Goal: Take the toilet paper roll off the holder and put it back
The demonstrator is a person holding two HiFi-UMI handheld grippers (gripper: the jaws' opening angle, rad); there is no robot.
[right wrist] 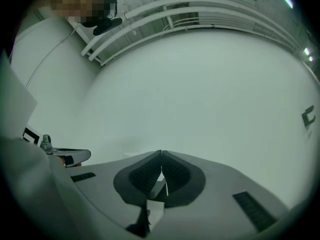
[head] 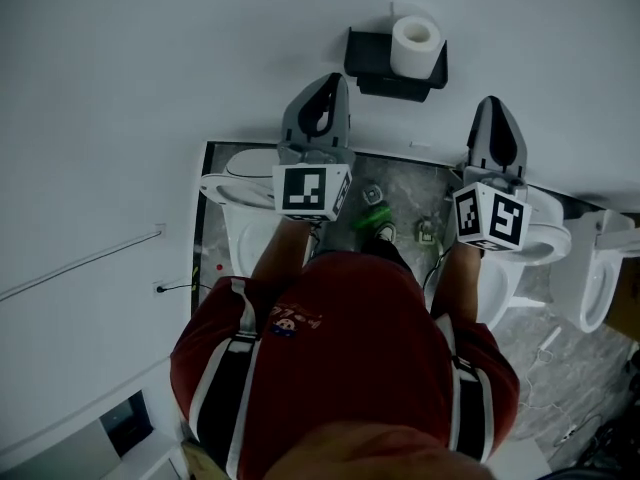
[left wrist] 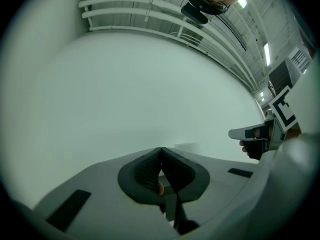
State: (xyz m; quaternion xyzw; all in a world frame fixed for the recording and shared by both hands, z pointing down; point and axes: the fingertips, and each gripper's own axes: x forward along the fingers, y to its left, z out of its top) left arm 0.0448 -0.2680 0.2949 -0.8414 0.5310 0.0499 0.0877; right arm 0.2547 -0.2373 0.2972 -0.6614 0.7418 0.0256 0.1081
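Head view: white toilet paper roll (head: 415,45) stands on black wall holder (head: 372,58), 12 o'clock.
Grey left gripper (left wrist: 161,150): jaws together, nothing held.
Grey right gripper (right wrist: 161,153): jaws together, nothing held; 4 o'clock of holder.

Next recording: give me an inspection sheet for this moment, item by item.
Surface: white wall; grey marbled floor below it.
Job's things: toilet paper roll on the black holder, untouched.
Clutter: small objects on the floor, too small to tell.
Grippers: left gripper and right gripper both shut, empty, short of the roll.
Cables: thin cable along the wall at left.
Surroundings: white toilets; person in a red shirt.
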